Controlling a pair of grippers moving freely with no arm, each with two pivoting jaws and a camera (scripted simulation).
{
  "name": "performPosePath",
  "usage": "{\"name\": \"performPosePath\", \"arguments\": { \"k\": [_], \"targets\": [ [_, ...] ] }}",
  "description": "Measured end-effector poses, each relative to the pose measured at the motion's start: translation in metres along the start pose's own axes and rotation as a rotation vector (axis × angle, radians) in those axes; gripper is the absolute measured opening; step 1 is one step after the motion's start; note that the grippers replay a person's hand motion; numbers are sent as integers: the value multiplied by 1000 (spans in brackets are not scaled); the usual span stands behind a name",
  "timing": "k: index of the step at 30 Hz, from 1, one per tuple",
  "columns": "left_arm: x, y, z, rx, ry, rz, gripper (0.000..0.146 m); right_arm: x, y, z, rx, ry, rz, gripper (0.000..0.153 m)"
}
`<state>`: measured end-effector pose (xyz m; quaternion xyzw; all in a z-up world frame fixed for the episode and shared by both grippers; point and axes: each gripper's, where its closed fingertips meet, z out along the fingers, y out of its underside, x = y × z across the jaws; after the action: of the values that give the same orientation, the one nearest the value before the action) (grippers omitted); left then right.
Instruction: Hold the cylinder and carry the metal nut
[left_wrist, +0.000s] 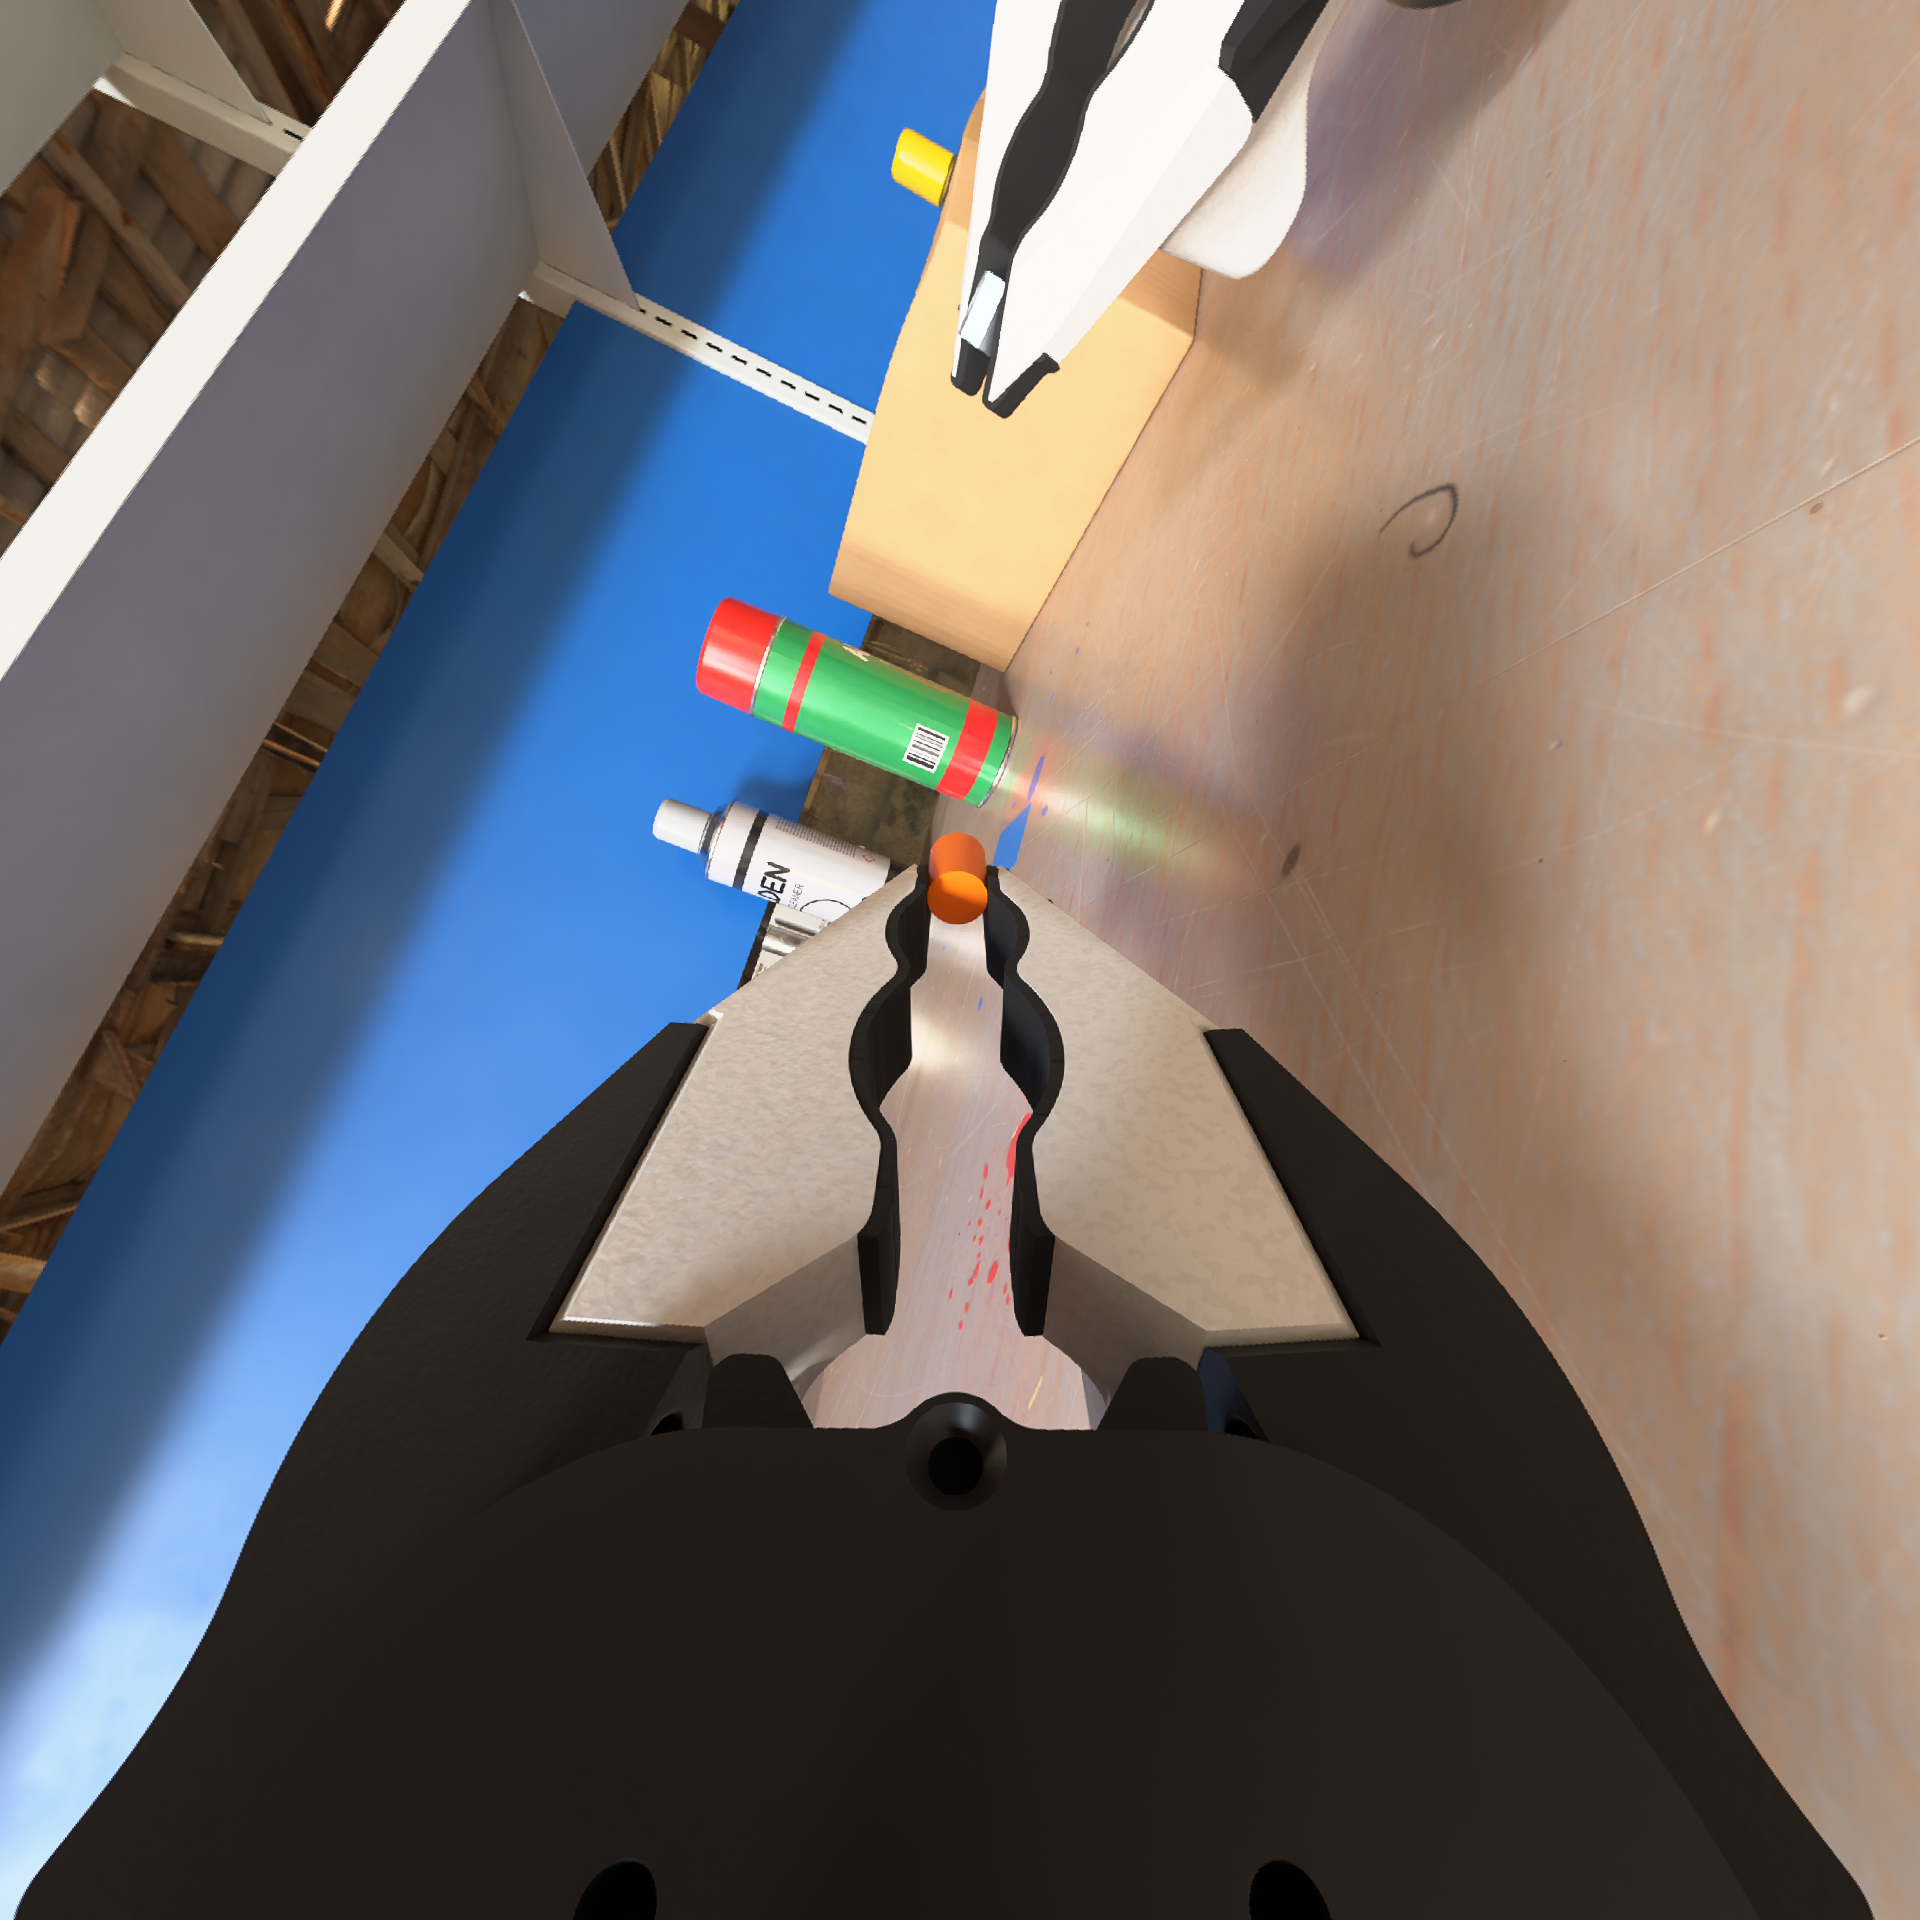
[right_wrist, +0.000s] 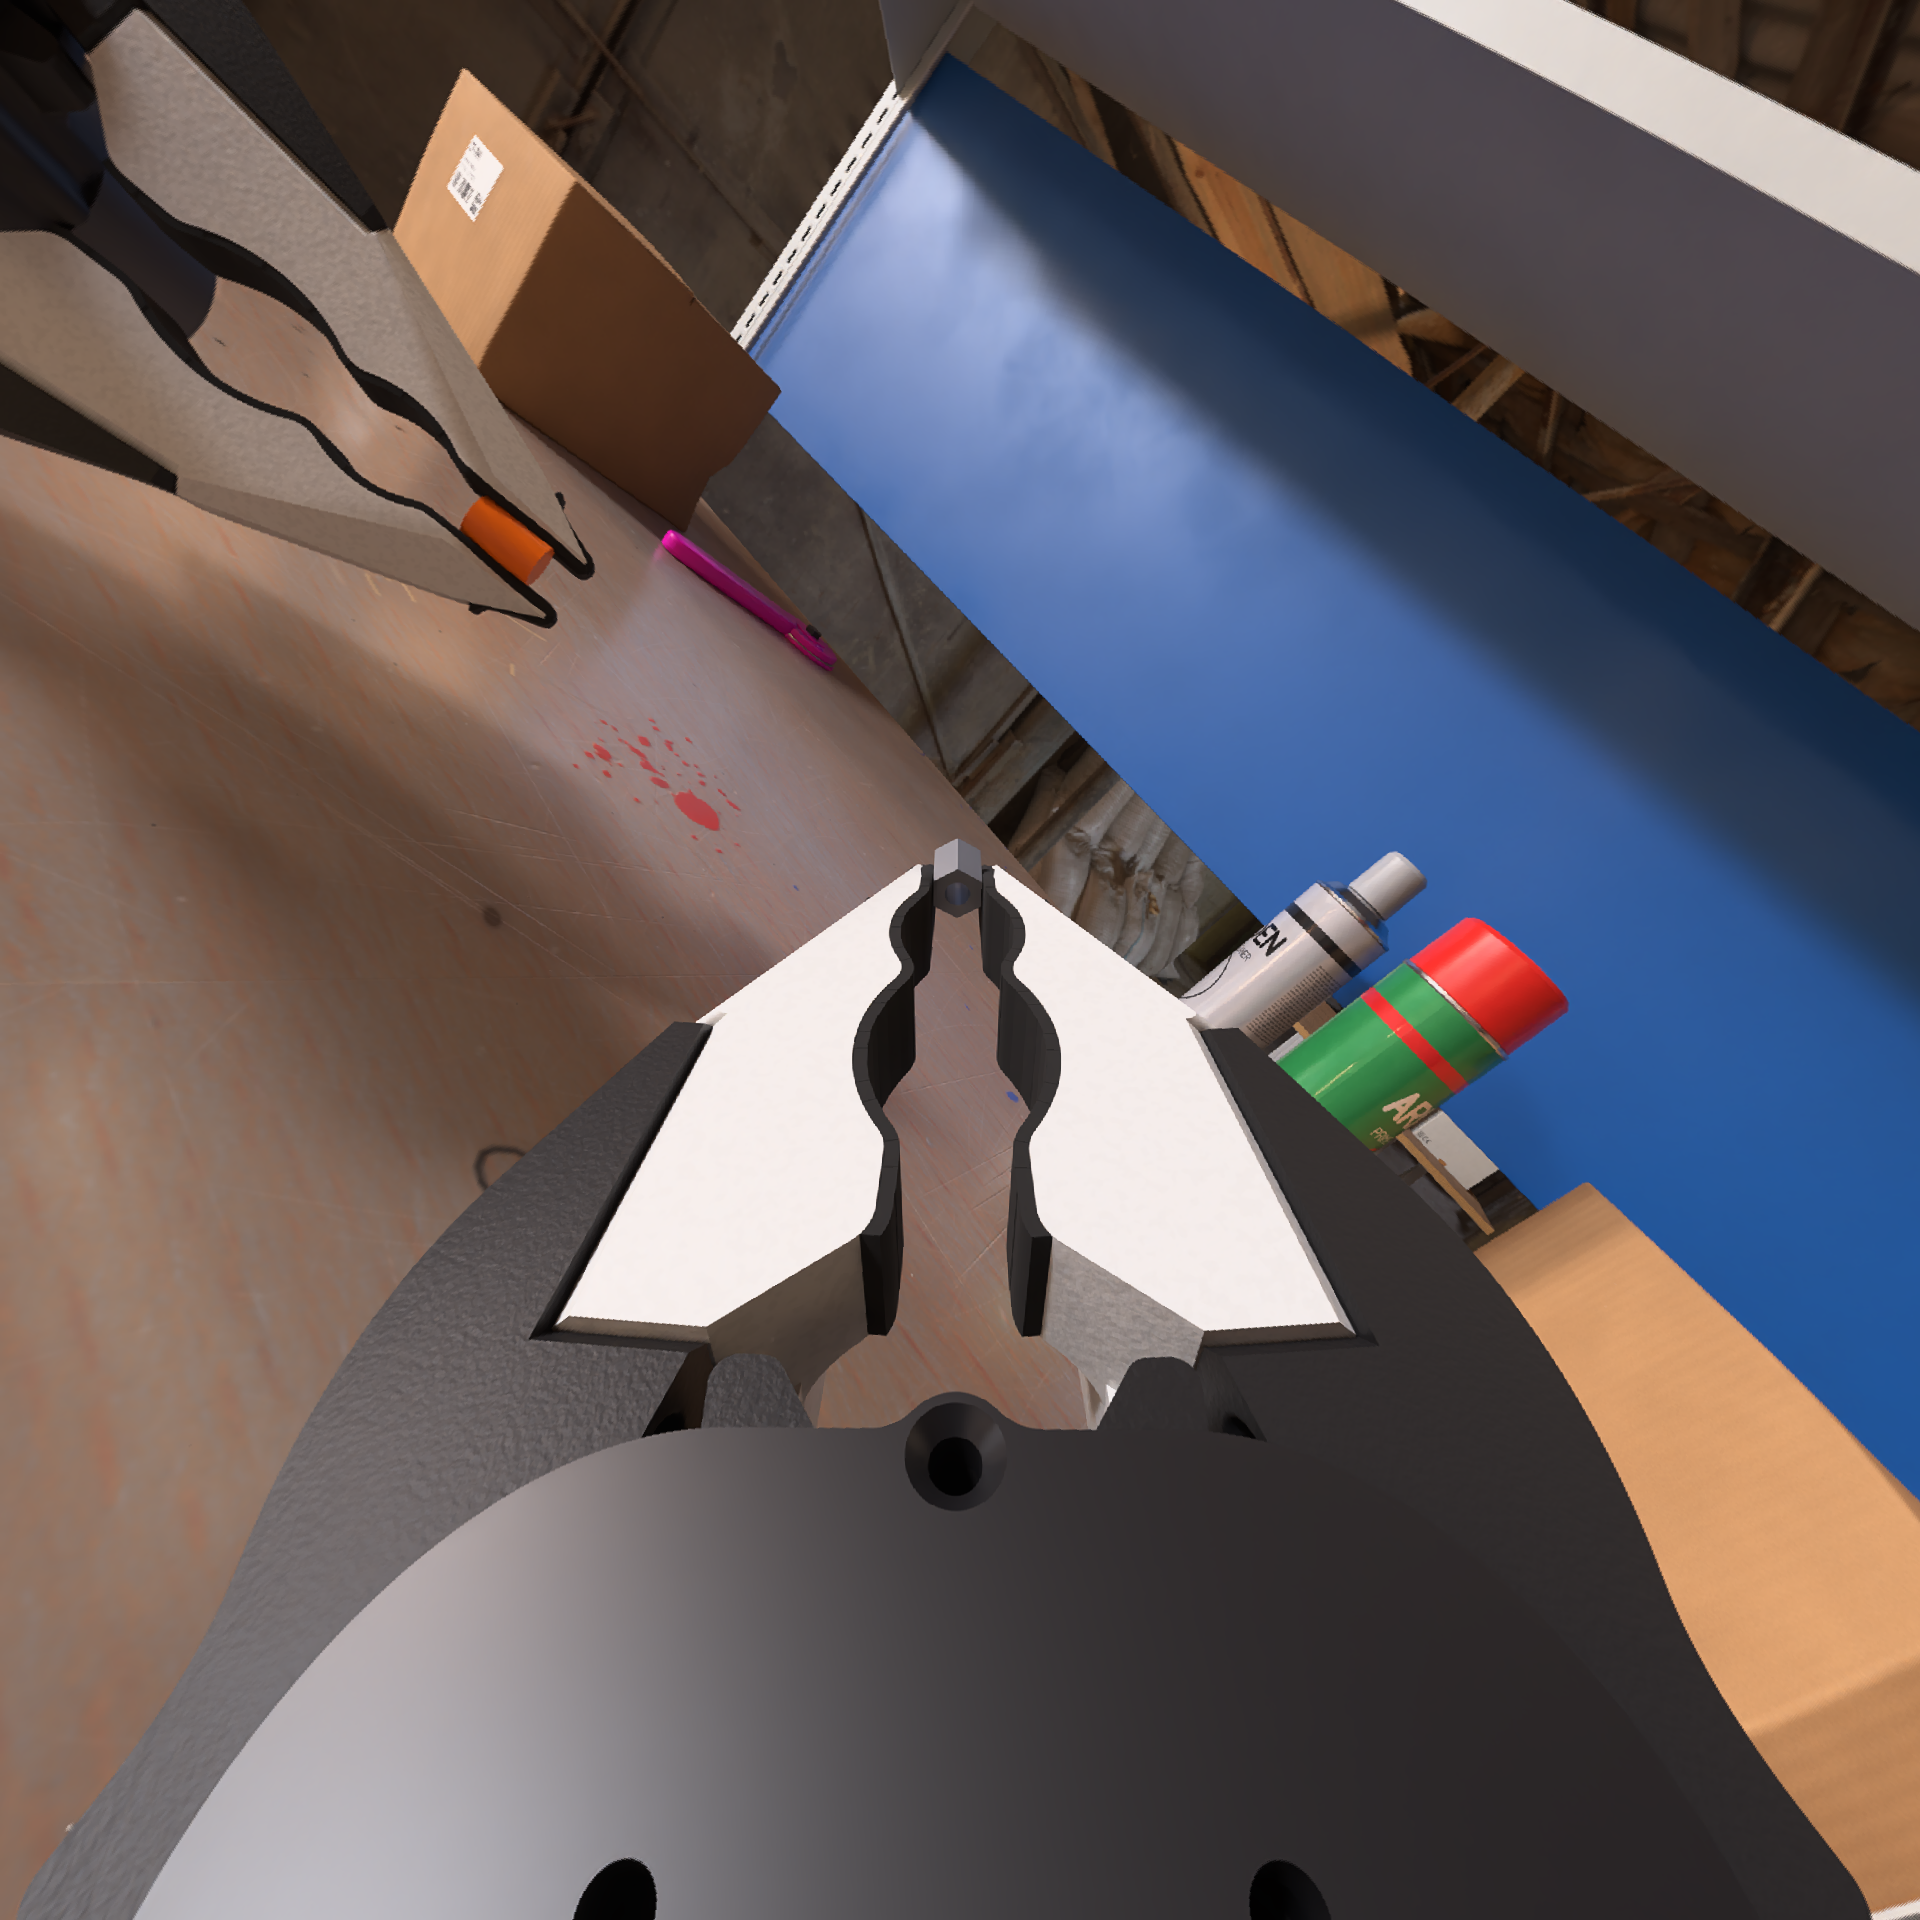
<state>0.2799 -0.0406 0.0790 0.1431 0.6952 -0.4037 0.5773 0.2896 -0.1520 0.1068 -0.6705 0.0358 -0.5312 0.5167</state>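
Note:
In the left wrist view my left gripper (left_wrist: 956, 896) is shut on a small orange cylinder (left_wrist: 956, 883), pinched at its fingertips above the wooden table (left_wrist: 1507, 935). In the right wrist view my right gripper (right_wrist: 957, 896) is shut on a small grey metal nut (right_wrist: 957, 878), held at its fingertips above the table. The right gripper also shows at the top of the left wrist view (left_wrist: 992, 390), with the nut (left_wrist: 982, 312) between its fingers. The left gripper with the cylinder (right_wrist: 504, 540) shows at the upper left of the right wrist view.
A green spray can with a red cap (left_wrist: 852, 701) and a white spray can (left_wrist: 769, 852) stand at the table's back edge, by a blue backdrop (left_wrist: 499, 831). Cardboard boxes (left_wrist: 997, 499) (right_wrist: 582, 301), a yellow item (left_wrist: 923, 161), a magenta pen (right_wrist: 743, 594) and red paint spots (right_wrist: 675, 779) are on the table.

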Motion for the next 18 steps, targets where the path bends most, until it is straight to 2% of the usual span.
{"name": "performPosePath", "arguments": {
  "k": [18],
  "targets": [
    [2,-1,0,1,4,21,9,-3,0,0,-1,-15,-20,8]
  ]
}}
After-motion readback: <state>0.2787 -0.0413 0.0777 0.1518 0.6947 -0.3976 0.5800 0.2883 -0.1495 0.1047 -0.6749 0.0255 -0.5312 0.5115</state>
